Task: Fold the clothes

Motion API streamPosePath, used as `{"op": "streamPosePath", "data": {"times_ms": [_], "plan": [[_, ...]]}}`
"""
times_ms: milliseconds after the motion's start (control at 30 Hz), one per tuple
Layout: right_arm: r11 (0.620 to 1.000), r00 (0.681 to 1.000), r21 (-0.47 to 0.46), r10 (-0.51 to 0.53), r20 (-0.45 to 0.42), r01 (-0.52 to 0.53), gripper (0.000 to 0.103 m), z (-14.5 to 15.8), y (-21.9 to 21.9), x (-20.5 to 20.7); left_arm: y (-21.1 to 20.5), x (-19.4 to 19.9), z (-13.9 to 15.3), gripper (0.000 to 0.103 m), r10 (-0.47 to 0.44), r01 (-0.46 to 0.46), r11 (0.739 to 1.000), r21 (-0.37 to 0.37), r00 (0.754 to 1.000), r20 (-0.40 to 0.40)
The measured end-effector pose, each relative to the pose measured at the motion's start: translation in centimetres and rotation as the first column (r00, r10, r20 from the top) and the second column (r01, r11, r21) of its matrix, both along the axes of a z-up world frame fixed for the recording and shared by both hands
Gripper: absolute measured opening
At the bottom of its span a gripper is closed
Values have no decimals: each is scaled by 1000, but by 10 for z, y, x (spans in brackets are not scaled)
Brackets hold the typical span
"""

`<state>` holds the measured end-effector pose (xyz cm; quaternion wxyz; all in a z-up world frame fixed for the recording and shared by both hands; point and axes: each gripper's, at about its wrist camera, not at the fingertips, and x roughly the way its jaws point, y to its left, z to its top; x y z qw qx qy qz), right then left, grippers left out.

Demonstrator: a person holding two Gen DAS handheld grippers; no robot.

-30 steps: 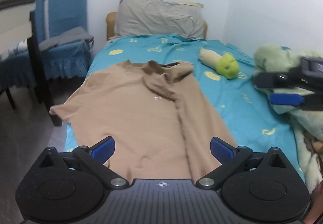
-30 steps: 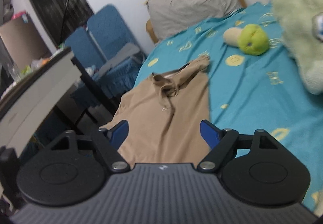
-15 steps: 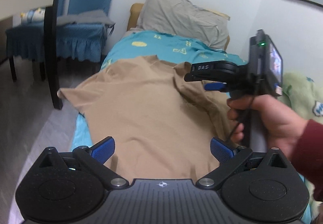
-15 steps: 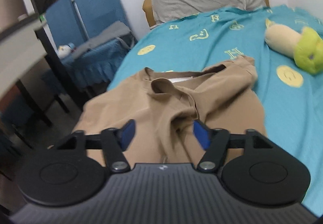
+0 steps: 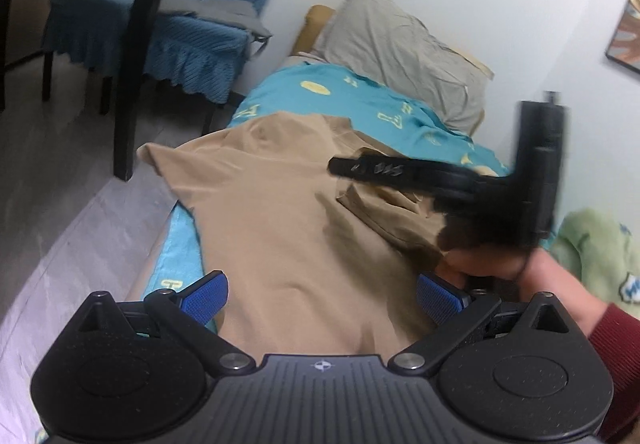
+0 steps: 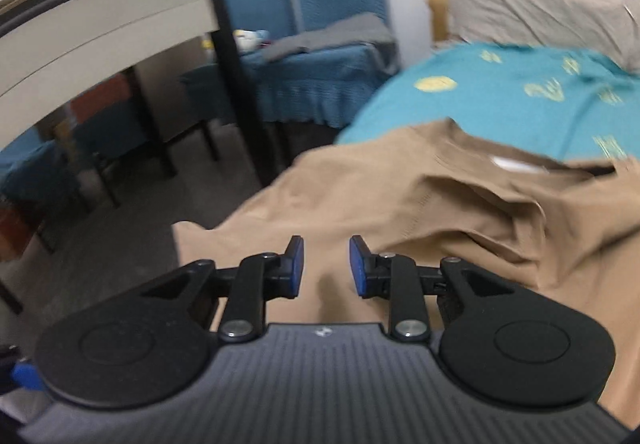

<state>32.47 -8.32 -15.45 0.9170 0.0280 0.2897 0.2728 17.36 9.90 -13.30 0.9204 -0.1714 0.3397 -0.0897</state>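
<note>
Step in hand, as judged: approach and grasp for the first fold. The tan shirt [image 5: 288, 228] lies spread on the teal bedsheet [image 5: 360, 99], its collar end rumpled and one side already lying over the body; no clean fold is complete.

Left gripper [image 5: 322, 294]: jaws wide apart, holding nothing. The shirt's near hem lies directly between and ahead of the two blue pads [image 5: 204, 294]; contact with the fabric cannot be confirmed.

Right gripper [image 6: 326, 268]: jaws partly closed, a narrow gap remaining. Shirt fabric lies directly beyond and below that gap, but no cloth is visibly pinched (motion blur limits certainty). In the left wrist view this gripper [image 5: 400, 171] hangs ahead and to the right of the left jaws, over the rumpled collar region.

Next move, as judged: each gripper needs to close on a single edge layer, then lift and carry that edge across the body of the shirt.
</note>
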Motion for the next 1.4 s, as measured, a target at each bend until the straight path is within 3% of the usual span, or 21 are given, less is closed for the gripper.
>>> {"op": "streamPosePath", "data": {"times_ms": [167,300,433,533,633,700,733,833,1000,1133,1267,1400], "plan": [[989,990,78,-131,46,127,29,18,-25,-1,-4,-2,0,102,1,-1,1000,16,1000,-2],[934,933,30,-353,-74,356,31,5,-54,21,-8,0,-5,102,-13,13,1000,10,1000,-11],[912,908,-16,-409,-95,409,31,-9,-68,34,-9,3,-11,102,-14,15,1000,3,1000,-27],[927,920,-39,-374,-115,372,31,-18,-67,43,-9,4,-14,102,-15,15,1000,-6,999,-36],[937,937,-77,-346,-52,342,28,-14,-53,52,-10,4,-15,102,-14,14,1000,-4,999,-39],[939,943,-96,-334,-16,331,7,-12,-44,60,-10,4,-16,102,-11,11,1000,-2,999,-38],[935,940,-105,-341,0,340,5,-10,-40,66,-9,5,-17,102,-9,9,1000,-2,999,-38],[926,932,-101,-360,40,363,5,-4,-30,85,-9,4,-18,102,-2,2,1000,0,999,-32],[924,930,-116,-366,13,365,6,-19,-17,104,-12,0,-18,101,4,-3,999,39,1000,-9],[918,925,-111,-376,55,380,7,-23,-19,93,-18,-3,-14,101,7,-11,994,110,999,37],[912,908,-30,-404,105,409,8,4,-35,60,-26,-7,-9,101,-1,-11,986,164,997,74],[923,915,14,-382,128,384,8,45,-49,6,-32,-15,0,101,-11,-14,979,202,993,121]]}}
